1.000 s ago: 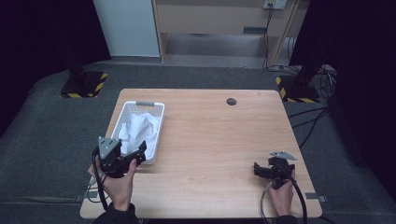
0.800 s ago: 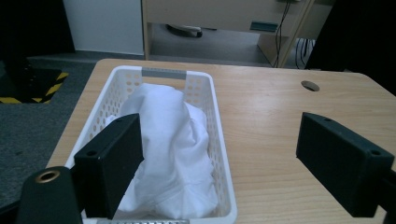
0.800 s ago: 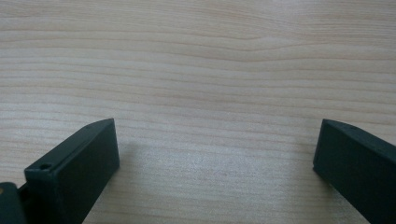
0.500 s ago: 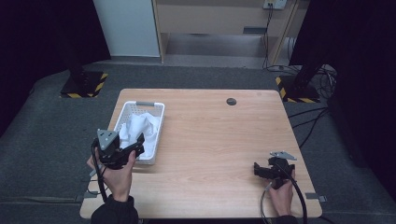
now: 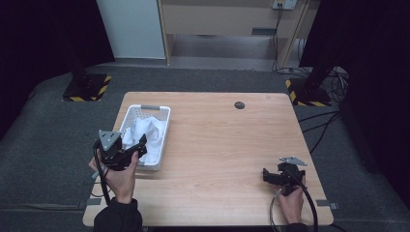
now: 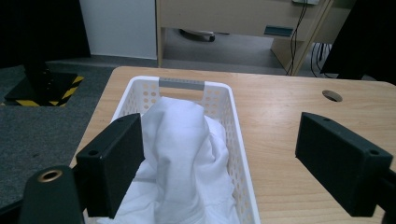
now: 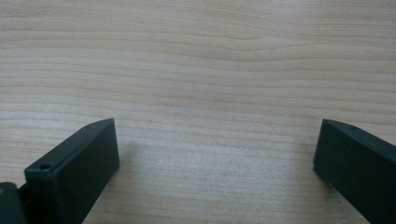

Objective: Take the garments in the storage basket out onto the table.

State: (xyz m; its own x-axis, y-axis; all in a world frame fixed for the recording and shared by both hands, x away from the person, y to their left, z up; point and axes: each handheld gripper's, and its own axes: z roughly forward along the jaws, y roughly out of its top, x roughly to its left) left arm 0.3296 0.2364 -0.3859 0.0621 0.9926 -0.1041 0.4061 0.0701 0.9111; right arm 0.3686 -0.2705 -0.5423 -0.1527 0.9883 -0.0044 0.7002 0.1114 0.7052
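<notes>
Nearest the person, at 5 o'clock on the table [image 5: 217, 145], the right gripper [image 5: 269, 176] rests low over bare wood, jaws spread wide with nothing between them. At 8 o'clock, the left gripper [image 5: 140, 143] is held above the near end of the white basket [image 5: 164, 126], its jaws also wide apart and empty; in the left gripper view they frame the white cloth [image 6: 180, 154], one jaw over the cloth's near-left folds, the other out over the bare table beyond the basket's wall. The cloth lies bunched inside the basket, heaped toward its middle. Farther off, at 12 o'clock, a small round hole [image 5: 239, 105] marks the tabletop. Likely hazard: with one jaw outside the wall, a closing grip may catch the rim as well as the cloth and lift or drag the light basket; a shallow pinch may slip off the folds.
</notes>
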